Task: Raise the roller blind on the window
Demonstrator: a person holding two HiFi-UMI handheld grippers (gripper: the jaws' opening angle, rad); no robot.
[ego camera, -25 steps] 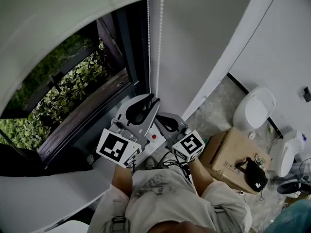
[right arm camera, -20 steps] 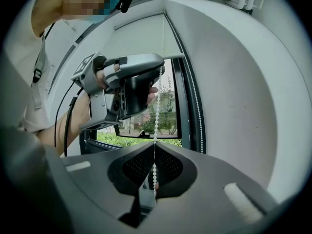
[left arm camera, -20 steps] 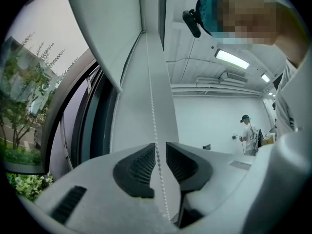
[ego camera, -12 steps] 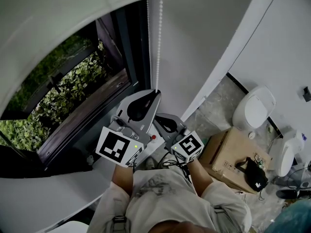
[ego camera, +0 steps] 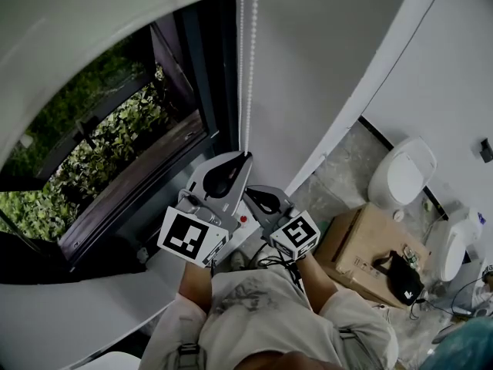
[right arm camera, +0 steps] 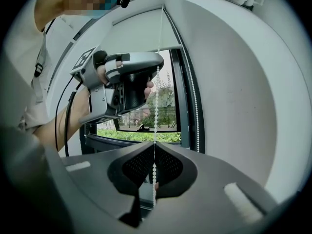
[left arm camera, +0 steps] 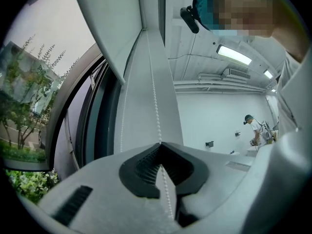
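Head view: I am seeing the left claw clamped shut on the bead chain. A second ago its jaws were apart around that chain, so the grip is newly made. The right claw is sitting just below it, on the same strand. The blind is covering only the upper part of the window, and its lower edge is standing slightly higher than before, so I judge the raising to be under way but far from done.

Left gripper view: the jaws are meeting on the bead chain, which is running straight up towards the blind. The loop's second strand is hanging free just to the left.

Right gripper view: these jaws are also closed, pinching the bead chain beneath the left claw (both claws are therefore gripping one strand).

Surroundings: a cardboard box with a black bag on it is standing on the floor to the right, well apart from the chain. Nothing is obstructing the pull. The risk I am noting is the beads slipping through the pads.
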